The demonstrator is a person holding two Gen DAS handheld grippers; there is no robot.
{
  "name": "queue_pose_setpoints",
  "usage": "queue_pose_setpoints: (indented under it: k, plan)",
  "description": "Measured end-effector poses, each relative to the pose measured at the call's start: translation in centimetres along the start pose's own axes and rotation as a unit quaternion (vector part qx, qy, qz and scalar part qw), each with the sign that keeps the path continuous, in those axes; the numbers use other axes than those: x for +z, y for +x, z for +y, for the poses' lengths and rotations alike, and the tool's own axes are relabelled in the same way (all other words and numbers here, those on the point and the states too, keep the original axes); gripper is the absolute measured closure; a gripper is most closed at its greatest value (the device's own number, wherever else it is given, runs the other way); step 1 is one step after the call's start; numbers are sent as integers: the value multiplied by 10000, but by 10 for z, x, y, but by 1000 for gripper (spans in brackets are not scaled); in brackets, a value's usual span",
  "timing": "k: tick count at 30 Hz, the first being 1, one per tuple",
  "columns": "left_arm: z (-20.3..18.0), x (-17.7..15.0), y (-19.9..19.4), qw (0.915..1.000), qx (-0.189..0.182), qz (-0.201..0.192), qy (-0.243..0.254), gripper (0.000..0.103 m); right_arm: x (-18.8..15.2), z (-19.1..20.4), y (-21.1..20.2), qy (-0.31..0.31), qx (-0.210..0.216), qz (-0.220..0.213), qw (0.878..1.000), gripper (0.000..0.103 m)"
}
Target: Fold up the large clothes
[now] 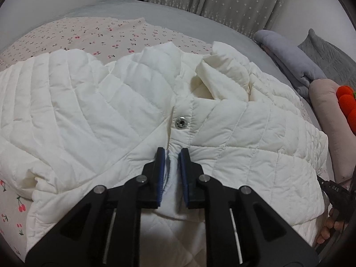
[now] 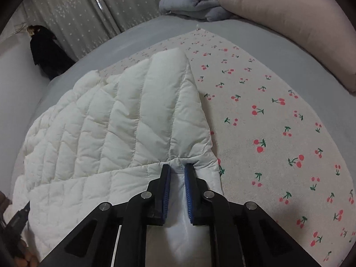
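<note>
Fabric bunched between my left gripper [image 1: 173,152] fingers is the closest thing in view: a pinch of the white quilted jacket [image 1: 89,115] right at the front placket, just near of the snap button [image 1: 181,123]. The fingers are narrow, pads pressing on the cloth. The jacket itself lies spread on the cherry-print sheet [image 1: 89,33] on the bed, collar pointing far, one sleeve out to the left.

Over on the right, my right gripper [image 2: 177,166] is also clamped narrow on a fold of the jacket's edge, with the puffy panel running away from it toward the far side and bare sheet to its right.

What worries me: both pinches look shallow. This stuff is slick and puffy, so if I lift or swing fast, I reckon one side slides out and the fold goes lopsided. I might also only have the top layer on the left, which would peel the front open instead of carrying the whole jacket. The folded grey blanket [image 1: 289,62] and pink pillow [image 1: 327,120] sit near on the far right, so a wide swing could drag into them.
</note>
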State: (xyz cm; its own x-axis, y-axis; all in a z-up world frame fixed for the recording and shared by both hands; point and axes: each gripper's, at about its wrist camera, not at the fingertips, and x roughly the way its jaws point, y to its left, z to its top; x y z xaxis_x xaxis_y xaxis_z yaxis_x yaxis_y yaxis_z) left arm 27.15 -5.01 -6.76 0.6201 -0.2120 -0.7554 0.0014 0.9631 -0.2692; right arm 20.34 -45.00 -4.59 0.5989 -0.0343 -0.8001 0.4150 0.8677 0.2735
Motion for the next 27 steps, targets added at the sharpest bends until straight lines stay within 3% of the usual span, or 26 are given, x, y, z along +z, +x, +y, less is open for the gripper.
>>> queue_pose_setpoints:
  k: [2,4,7,9,15,20,27]
  plan:
    - [3,5,-10,9999,-7,145,-50,66,4,1,-8,100,36,21,9999,87]
    - [8,10,-25,9997,128,208,-54,37,5,-1,-17,236,219,45,9995,81]
    - [24,17,-57,9987,483,116,-96,25,7,3,-31,360,471,142,9981,60]
    - [46,21,-76,9956,850,41,-389,19,6,10,-49,361,639,84,9973,41]
    - [136,21,-109,9771,1531,-338,-1437,15,-9,41,-89,48,816,-81,9966,24]
    - [203,22,-117,9590,2103,-554,-1818,15,-29,70,-97,-419,903,82,9950,24]
    - [272,24,-111,9402,2399,-950,-2222,16,-41,94,-105,-724,866,49,9936,23]
